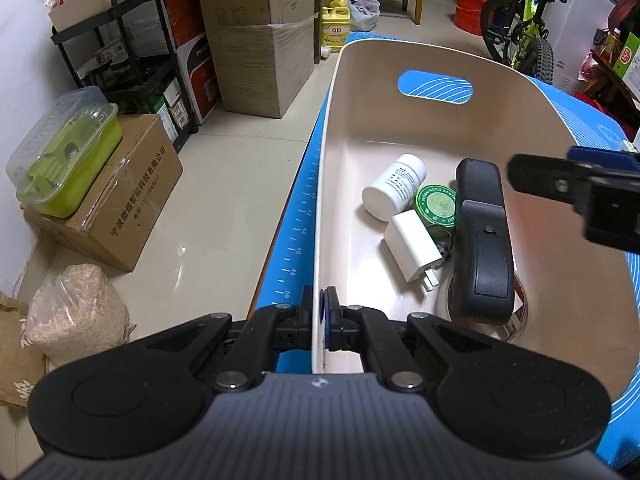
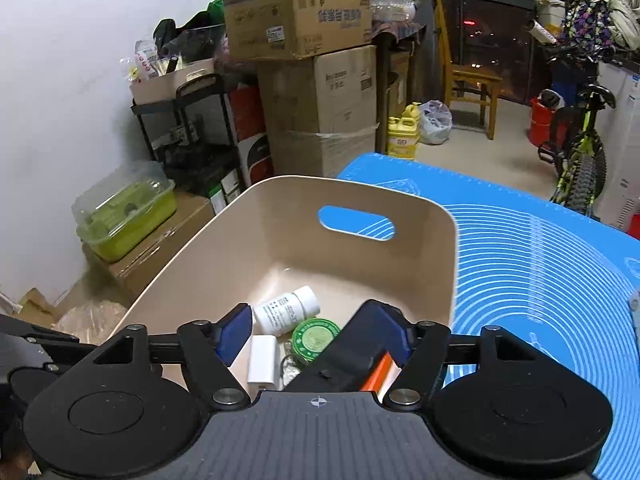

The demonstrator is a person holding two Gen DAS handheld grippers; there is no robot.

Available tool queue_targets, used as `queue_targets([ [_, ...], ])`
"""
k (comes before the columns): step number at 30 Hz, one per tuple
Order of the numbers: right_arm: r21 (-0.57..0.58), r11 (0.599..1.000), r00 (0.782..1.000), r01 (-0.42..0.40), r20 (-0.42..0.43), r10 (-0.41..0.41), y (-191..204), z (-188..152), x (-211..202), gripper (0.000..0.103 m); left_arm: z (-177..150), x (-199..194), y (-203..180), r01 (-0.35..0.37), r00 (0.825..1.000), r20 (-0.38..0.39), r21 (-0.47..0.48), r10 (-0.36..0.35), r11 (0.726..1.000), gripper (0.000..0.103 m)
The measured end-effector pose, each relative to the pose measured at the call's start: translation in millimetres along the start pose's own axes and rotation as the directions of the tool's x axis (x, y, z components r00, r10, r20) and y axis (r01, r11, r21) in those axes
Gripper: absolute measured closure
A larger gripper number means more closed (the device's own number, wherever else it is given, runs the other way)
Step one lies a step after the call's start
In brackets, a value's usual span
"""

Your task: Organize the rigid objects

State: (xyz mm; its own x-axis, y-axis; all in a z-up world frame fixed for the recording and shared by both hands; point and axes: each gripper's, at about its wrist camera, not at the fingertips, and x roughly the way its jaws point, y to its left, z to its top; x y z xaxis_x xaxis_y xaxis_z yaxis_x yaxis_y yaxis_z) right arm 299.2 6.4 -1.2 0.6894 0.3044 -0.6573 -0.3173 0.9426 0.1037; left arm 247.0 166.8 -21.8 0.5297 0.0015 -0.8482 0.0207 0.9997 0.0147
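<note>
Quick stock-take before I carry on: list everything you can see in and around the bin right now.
bin: one, beige, on the blue mat
mat: one, blue, under the bin
pill bottle: one, white, lying in the bin
round tin: one, green, in the bin beside the bottle
charger: one, white, in the bin
remote: one, black, in the bin, face down
lidded box: one, green, on a carton on the floor
left gripper: shut on the bin's near rim
right gripper: open, above the bin
</note>
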Motion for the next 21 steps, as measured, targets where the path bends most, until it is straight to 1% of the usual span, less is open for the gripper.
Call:
queue_targets([
  [4, 0.013, 1.000, 1.000, 0.017, 0.000, -0.017, -5, -7, -14, 0.026, -1, -9, -1, -0.008, 1.000, 0.016, 0.014, 0.007, 1.000, 0.096],
  [9, 0.012, 1.000, 1.000, 0.026, -0.006, -0.026, -7, -15, -35, 0.025, -2, -29, -8, -0.037, 0.997, 0.069, 0.043, 0.034, 0.998, 0.095],
  [11, 0.007, 0.999, 0.999, 0.032, -0.003, -0.032, -7, -19, -44, 0.025, -2, -35, -9, -0.043, 0.996, 0.077, 0.044, 0.040, 0.998, 0.084],
  [12, 0.006, 0.999, 0.999, 0.032, 0.000, -0.032, -7, -21, -49, 0.024, -3, -38, -9, -0.050, 0.996, 0.082, 0.046, 0.046, 0.998, 0.077],
  [13, 0.006, 0.999, 0.999, 0.034, 0.000, -0.034, -7, -23, -54, 0.023, -4, -41, -10, -0.056, 0.995, 0.088, 0.047, 0.052, 0.997, 0.065],
  [14, 0.007, 0.999, 0.999, 0.037, 0.002, -0.037, -7, -24, -59, 0.023, -5, -45, -11, -0.064, 0.993, 0.099, 0.051, 0.059, 0.997, 0.057],
  [17, 0.011, 0.999, 0.999, 0.042, 0.010, -0.042, -7, -30, -74, 0.022, -6, -60, -13, -0.073, 0.990, 0.125, 0.055, 0.066, 0.996, 0.048],
  [21, 0.015, 0.998, 0.998, 0.055, 0.018, -0.055, -6, -36, -94, 0.020, -8, -83, -18, -0.071, 0.984, 0.165, 0.054, 0.061, 0.996, 0.039],
])
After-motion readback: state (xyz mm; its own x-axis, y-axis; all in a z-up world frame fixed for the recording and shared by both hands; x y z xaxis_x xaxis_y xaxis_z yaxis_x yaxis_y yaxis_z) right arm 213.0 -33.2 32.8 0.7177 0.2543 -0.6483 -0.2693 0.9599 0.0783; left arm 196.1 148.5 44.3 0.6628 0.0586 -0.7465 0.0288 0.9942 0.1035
